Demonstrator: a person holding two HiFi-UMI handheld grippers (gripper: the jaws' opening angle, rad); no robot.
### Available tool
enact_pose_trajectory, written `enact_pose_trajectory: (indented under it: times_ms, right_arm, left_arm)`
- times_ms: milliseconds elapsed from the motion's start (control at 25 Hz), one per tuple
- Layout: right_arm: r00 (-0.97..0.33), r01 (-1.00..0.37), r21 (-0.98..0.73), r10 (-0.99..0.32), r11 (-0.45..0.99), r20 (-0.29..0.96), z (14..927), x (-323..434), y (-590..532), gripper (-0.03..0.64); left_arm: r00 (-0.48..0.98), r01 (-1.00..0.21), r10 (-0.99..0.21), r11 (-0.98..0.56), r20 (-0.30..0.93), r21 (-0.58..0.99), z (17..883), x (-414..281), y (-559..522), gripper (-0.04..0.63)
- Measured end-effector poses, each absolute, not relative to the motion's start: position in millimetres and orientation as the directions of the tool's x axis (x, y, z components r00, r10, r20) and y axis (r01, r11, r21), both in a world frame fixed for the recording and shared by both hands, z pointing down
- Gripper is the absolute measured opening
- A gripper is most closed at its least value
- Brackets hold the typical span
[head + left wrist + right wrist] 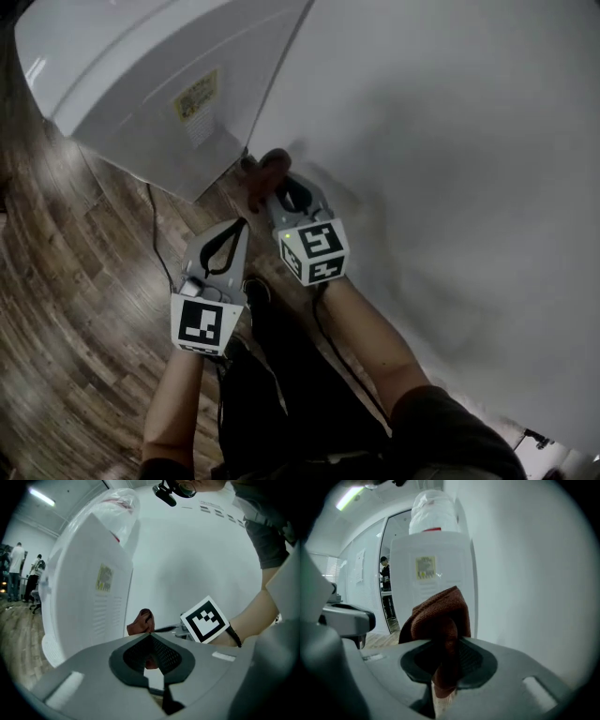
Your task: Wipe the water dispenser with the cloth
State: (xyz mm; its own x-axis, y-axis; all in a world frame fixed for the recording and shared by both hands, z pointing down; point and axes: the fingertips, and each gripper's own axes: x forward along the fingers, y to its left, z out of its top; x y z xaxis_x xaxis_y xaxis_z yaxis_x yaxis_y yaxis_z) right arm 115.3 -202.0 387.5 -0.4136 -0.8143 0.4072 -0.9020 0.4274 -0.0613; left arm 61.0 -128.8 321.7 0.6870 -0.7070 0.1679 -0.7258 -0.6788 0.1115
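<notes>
The white water dispenser (141,84) stands against the wall, its side panel with a yellow label facing me; a bottle in clear plastic (432,509) sits on top. My right gripper (270,192) is shut on a reddish-brown cloth (440,616) that bunches up above the jaws, a short way off the dispenser's lower side. The cloth (265,173) shows near the dispenser's bottom corner in the head view. My left gripper (239,225) is shut with nothing in it, held beside the right one. From the left gripper view the cloth (140,622) appears just beyond the closed tips.
A white wall (450,141) runs along the right of the dispenser. The floor is dark wood planks (75,281), with a black cable (159,244) trailing from the dispenser. People stand far back in the room (18,569).
</notes>
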Motion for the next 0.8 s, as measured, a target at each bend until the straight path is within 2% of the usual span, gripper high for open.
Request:
enact_pose_trajectory:
  times_ms: [120,240,680,800]
  right_arm:
    - [-0.395,-0.91,-0.062,-0.811,0.41,0.431,328,125,-174,0.063]
    - [-0.408,-0.907,-0.096,-0.803,0.409,0.434,276,123,-156,0.063]
    - [-0.403,-0.915,-0.113,-0.867,0.387,0.294,76,96,-144,0.063]
    - [-0.431,-0.902,-0.095,-0.862,0.422,0.267,39,90,-131,0.063]
  left_arm:
    - [0.654,-0.754,-0.742,-0.623,0.148,0.208,259,51,-110,0.018]
    - [0.645,-0.761,-0.749,-0.611,0.15,0.219,209,41,-99,0.02]
    - [0.546,-0.834,-0.832,-0.528,0.098,0.16,35,-11,-79,0.018]
    - [0.535,-0.831,-0.841,-0.506,0.084,0.233,7,-15,-58,0.02]
